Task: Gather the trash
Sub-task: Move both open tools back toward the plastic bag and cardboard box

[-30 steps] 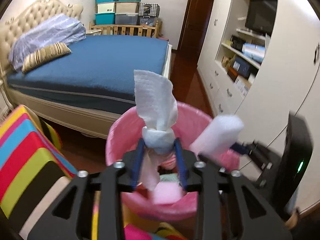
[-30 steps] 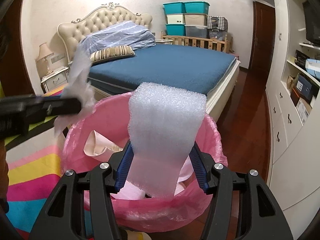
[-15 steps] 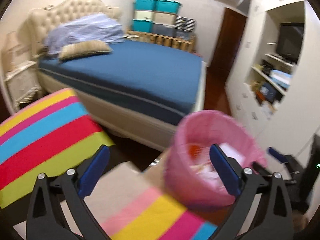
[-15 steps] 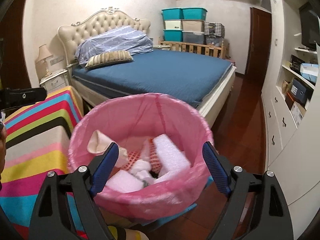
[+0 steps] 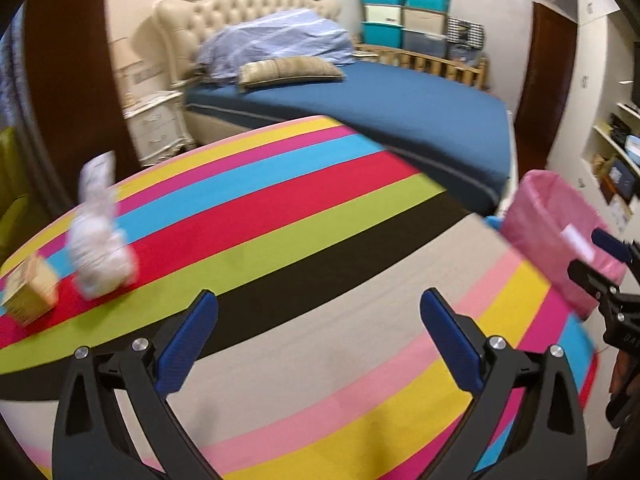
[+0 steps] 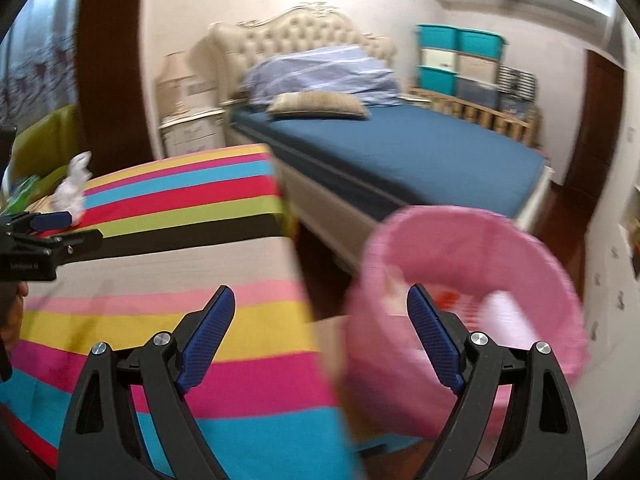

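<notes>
Part-way through the clean-up: scraps already lie in the pink bin [image 6: 472, 292], behind the right gripper [image 6: 320, 320], while a crumpled tissue [image 5: 100, 252] and small box [image 5: 30, 294] wait on the striped table [image 5: 320, 360], far left of the left gripper [image 5: 318, 324]. Both grippers angle downward, jaws wide and empty, the right's having just been opening.

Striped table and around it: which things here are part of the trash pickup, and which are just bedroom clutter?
Part of the job:
- crumpled tissue on the table
- small yellow box beside it, probably trash
- pink bin, already holding scraps

Just lying about:
- bed
- striped pillow
- storage boxes
- nightstand
</notes>
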Motion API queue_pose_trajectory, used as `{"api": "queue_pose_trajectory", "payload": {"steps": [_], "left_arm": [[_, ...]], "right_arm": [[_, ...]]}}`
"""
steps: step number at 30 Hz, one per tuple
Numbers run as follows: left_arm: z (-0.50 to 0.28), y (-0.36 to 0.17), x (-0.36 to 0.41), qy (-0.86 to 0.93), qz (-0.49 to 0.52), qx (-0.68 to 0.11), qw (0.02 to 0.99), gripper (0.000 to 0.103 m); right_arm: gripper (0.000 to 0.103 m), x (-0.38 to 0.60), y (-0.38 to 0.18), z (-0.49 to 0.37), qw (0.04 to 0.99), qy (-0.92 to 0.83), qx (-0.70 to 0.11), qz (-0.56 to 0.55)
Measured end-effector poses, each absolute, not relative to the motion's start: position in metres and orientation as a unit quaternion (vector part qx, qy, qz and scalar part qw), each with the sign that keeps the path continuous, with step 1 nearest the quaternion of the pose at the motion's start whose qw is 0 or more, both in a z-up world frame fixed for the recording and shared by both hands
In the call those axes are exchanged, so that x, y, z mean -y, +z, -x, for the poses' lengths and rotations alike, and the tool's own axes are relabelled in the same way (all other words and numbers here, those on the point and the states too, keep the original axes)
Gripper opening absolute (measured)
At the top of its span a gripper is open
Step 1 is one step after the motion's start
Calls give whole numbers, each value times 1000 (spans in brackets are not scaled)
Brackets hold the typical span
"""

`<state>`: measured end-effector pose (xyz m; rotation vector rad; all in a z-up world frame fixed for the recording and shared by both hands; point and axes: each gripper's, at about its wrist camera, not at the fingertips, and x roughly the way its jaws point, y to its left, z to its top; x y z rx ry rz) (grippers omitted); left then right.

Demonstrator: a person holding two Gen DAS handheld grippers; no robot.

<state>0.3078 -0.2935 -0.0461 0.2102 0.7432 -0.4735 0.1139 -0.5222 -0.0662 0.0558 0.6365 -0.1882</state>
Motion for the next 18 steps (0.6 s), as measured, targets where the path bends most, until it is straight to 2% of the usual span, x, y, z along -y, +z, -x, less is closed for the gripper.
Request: {"api": "queue_pose_trajectory", "payload": {"steps": [10, 18], "left_arm": [[-285, -52, 174, -135, -114, -339, 924, 98], [-289, -54, 82, -71, -72, -351, 931, 98]], "right_arm": [[84, 388, -75, -171, 939, 19, -344, 16], [84, 301, -79, -205, 928, 84, -360, 53]]}}
